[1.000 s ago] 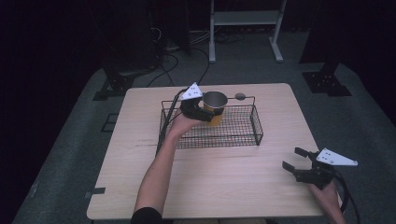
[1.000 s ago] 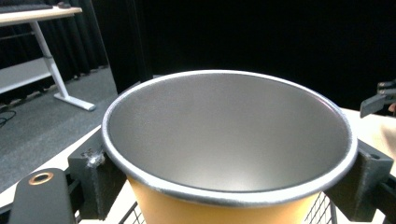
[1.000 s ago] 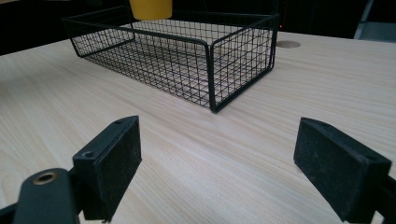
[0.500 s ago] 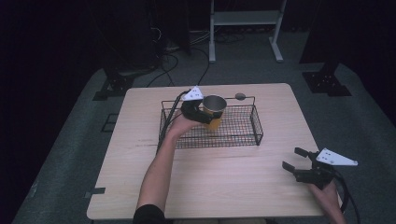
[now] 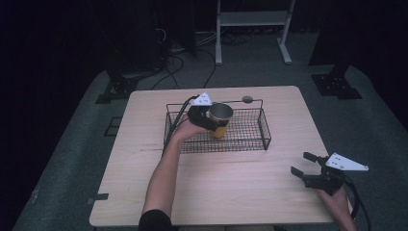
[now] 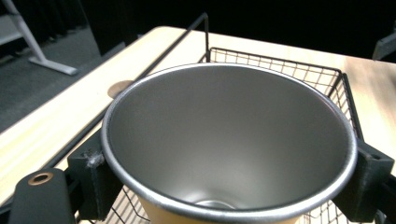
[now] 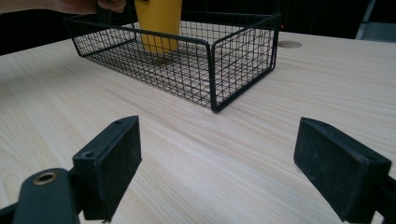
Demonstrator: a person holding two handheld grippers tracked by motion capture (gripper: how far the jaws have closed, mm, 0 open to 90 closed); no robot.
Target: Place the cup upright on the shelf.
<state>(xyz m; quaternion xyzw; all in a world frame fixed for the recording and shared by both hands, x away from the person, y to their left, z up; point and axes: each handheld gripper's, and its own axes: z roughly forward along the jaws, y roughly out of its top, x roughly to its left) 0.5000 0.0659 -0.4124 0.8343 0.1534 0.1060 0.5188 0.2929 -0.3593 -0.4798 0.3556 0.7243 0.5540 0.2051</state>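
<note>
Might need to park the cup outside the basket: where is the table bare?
Bare table runs left of the wire basket, and a wide strip lies between the basket's near wall and the right gripper, jaws open. Inside the basket, the cup, clamped by the left gripper, crowds the left half; its right half is free.

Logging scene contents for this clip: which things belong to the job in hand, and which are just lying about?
In the job:
- yellow cup with steel inside, clamped at its rim by the left gripper
- black wire basket, in which the cup stands

Not in the job:
- right gripper, open, idle over the table
- white metal stand on the floor beyond
- floor cables
</note>
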